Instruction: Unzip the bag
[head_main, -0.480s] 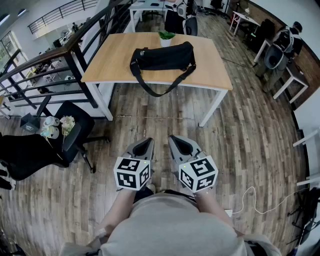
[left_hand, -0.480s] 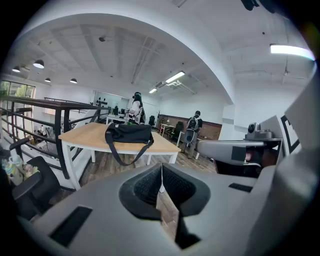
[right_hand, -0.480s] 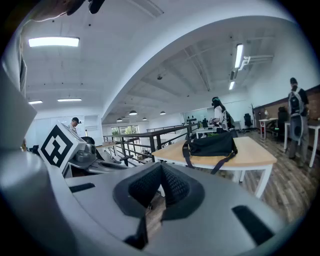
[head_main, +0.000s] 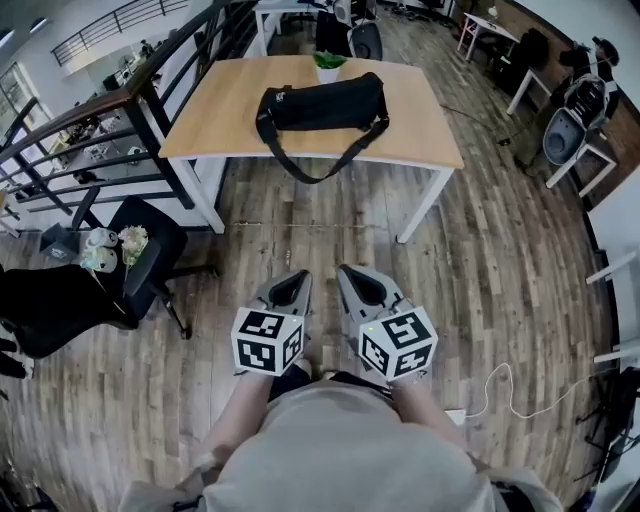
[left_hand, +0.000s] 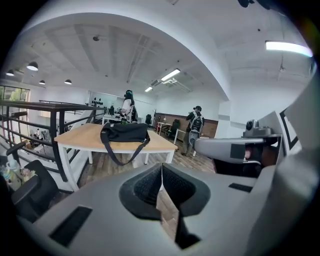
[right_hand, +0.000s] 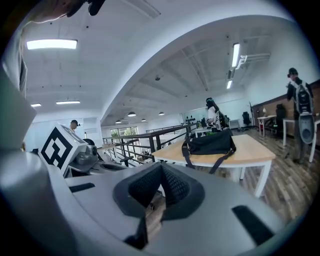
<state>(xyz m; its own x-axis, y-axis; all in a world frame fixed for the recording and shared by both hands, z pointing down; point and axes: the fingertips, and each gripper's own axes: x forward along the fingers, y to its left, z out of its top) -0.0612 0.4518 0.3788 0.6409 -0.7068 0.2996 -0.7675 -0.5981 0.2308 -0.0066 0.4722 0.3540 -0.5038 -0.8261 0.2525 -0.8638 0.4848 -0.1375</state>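
A black duffel bag (head_main: 322, 104) lies lengthwise on a wooden table (head_main: 205, 122), its shoulder strap (head_main: 322, 172) looping over the front edge. The bag also shows far off in the left gripper view (left_hand: 125, 133) and the right gripper view (right_hand: 211, 143). My left gripper (head_main: 290, 286) and right gripper (head_main: 356, 281) hang side by side close to my body, well short of the table, above the plank floor. Both are shut with nothing between the jaws.
A black railing (head_main: 120, 110) runs along the table's left side. A black office chair (head_main: 150, 255) stands at the left below it. A small potted plant (head_main: 328, 64) sits behind the bag. Other desks and chairs (head_main: 570, 125) stand at the right, with people in the distance (left_hand: 196, 131). A white cable (head_main: 500, 395) lies on the floor.
The table and bag sit slightly higher in the head view. Both grippers stay side by side and shut.
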